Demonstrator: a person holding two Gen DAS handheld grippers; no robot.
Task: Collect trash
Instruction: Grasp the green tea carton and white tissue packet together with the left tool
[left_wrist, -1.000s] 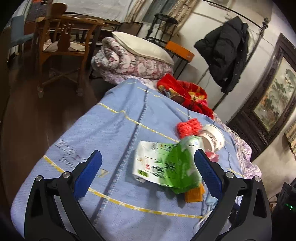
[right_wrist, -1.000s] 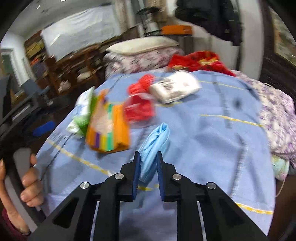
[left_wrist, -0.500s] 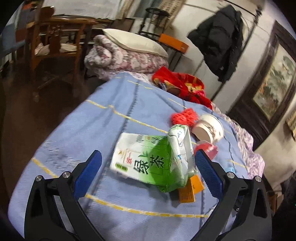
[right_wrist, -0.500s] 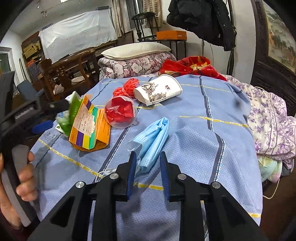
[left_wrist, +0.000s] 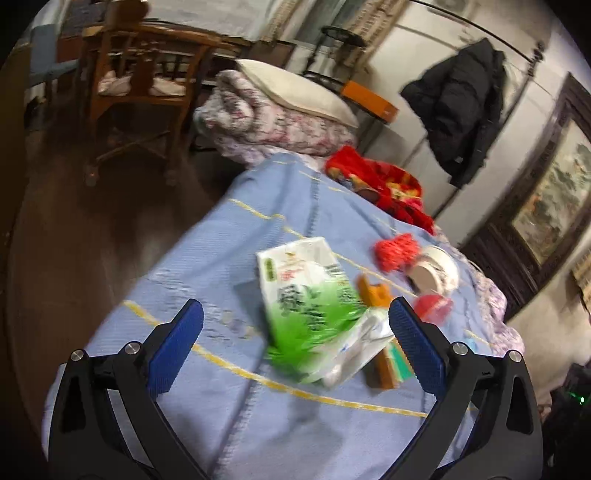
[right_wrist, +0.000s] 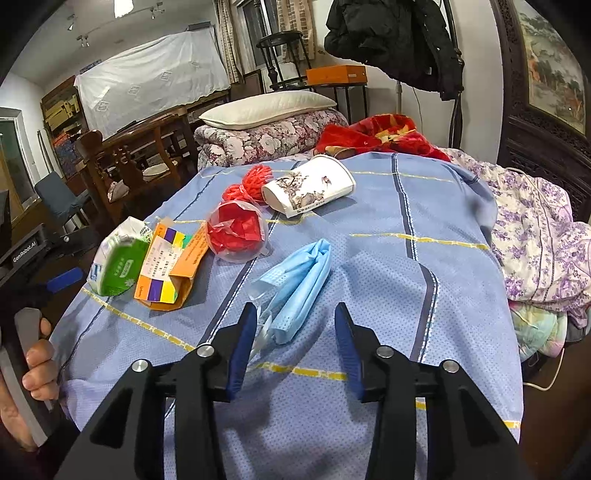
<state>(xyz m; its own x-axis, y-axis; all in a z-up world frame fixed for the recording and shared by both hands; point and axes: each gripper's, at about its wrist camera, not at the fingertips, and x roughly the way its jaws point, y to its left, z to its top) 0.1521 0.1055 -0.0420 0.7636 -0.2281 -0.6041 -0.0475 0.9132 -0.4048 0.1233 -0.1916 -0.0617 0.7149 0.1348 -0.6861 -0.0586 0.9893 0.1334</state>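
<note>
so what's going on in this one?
A person with a handheld gripper in each hand is clearing litter off a bed with a blue sheet. The right gripper has just been opening; a crumpled blue face mask lies on the sheet with its near end between the jaws, ungripped. The left gripper is wide open, hovering by a green tissue pack. A paper cup, an orange box and red wrappers lie on the bed.

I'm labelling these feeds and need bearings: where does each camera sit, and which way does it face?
Left wrist: on the left gripper, angled down at the green tissue pack; open jaws show.
Right wrist: on the right gripper, angled down at the blue mask; open jaws and a hand show.
Shared: tissue pack, paper cup, blue bedspread.
</note>
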